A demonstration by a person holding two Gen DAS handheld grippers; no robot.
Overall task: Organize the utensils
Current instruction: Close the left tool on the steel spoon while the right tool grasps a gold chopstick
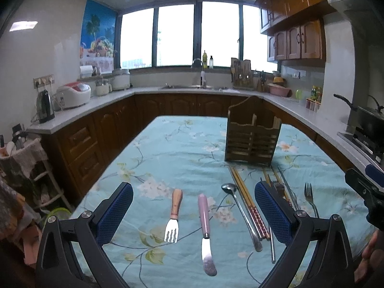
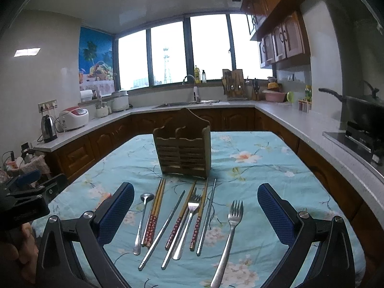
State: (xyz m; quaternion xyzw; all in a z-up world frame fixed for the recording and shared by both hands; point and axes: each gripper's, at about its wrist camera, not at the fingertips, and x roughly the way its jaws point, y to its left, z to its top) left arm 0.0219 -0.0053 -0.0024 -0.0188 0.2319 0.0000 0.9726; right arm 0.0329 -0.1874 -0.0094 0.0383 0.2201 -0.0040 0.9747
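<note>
Nearest the left wrist camera, the left claw (image 1: 194,206) was spread wide and held nothing, hovering above the worktop (image 1: 168,148) with its floral cloth. Between its fingers lay a wooden-handled fork (image 1: 174,218), tines toward the camera, and beside it a pink-handled knife (image 1: 206,228), blade toward the camera. To their right lay a metal spoon (image 1: 240,213) touching a pair of chopsticks with red patterned ends (image 1: 249,206).

Right claw (image 2: 195,206) was likewise spread and empty. Below it, in the right wrist view, lay the same spoon (image 2: 142,220), further wooden chopsticks (image 2: 153,216), metal chopsticks (image 2: 163,230), a steel fork (image 2: 188,225) resting across them, and a second steel fork (image 2: 229,237) lying apart to the right.

Beyond the utensils stood a slatted wooden utensil holder (image 2: 183,153), upright on the worktop; its contents could not be seen. Part of the left claw's body appeared at the left edge of the right wrist view.
</note>
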